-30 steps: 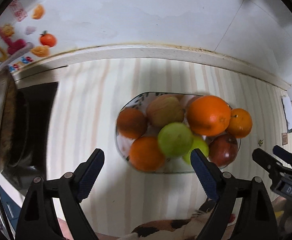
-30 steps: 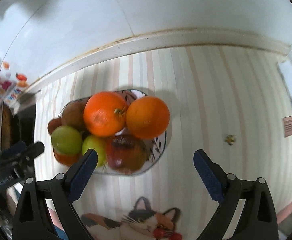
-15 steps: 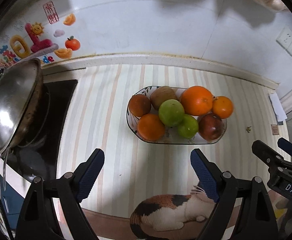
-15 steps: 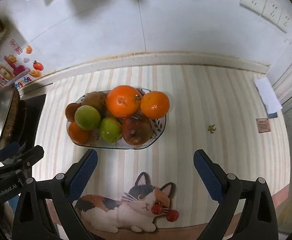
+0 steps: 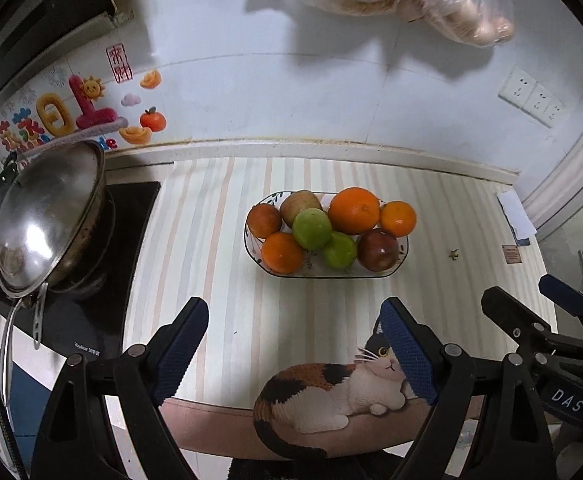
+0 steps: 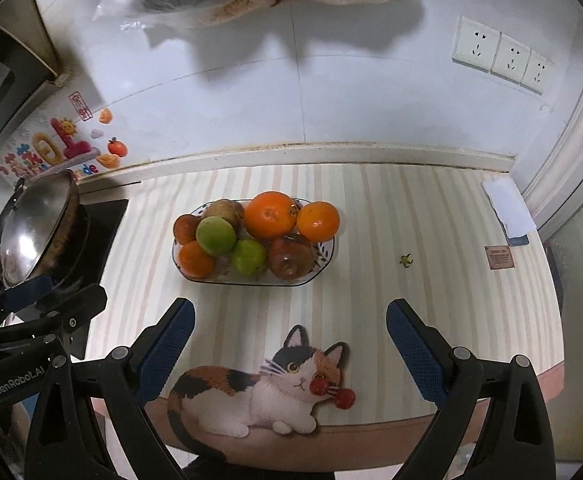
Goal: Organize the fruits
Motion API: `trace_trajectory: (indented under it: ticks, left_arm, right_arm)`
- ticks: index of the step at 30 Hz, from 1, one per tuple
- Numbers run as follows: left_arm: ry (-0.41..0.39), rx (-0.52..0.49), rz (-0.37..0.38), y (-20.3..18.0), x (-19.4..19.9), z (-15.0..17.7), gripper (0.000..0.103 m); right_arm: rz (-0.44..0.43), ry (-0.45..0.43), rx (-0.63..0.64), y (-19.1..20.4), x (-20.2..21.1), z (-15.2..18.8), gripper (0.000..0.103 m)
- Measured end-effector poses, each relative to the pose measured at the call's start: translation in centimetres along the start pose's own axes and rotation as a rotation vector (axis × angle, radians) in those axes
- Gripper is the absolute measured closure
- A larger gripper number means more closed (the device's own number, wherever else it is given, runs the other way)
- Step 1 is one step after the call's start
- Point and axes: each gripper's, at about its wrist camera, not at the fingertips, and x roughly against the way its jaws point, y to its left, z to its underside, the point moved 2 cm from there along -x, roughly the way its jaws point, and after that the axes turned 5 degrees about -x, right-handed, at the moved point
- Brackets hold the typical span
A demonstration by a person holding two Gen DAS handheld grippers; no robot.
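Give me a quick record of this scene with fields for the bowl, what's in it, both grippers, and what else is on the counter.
bowl: oval, patterned rim, on striped counter
fruit: two large oranges, two green fruits, a dark red apple, others behind
left gripper: open, empty, short of bowl
right gripper: open, empty, short of bowl
cat mat: at near counter edge
wok: on stove, left of bowl

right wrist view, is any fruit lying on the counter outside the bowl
No, all the fruit sits piled inside the oval bowl, and the striped counter around it carries no loose fruit.
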Motion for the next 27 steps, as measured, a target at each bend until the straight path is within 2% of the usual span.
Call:
trace_trajectory:
  ticks: [8, 16, 22, 27]
  left_arm:
    - [-0.016, 0.012, 0.004, 0.1, 1.4, 0.9, 0.015]
    - [0.004, 0.020, 0.008, -0.3, 0.3, 1.1, 0.015]
    - [0.071, -0.012, 0.006, -1.8, -3.7, 1.4, 0.013]
    - [0.175, -0.082, 0.022, -4.5, -8.4, 2.4, 0.013]
  right_arm:
    - [-0.018, -0.033, -0.010, 0.2, 2.7, 0.5, 0.004]
    - [-0.048, -0.031, -0.034, 0.0, 2.7, 0.7, 0.003]
    - [-0.031, 0.084, -0.118, -3.6, -1.6, 2.0, 0.003]
    - [-0.013, 0.244, -0.207, -7.8, -7.8, 5.8, 0.003]
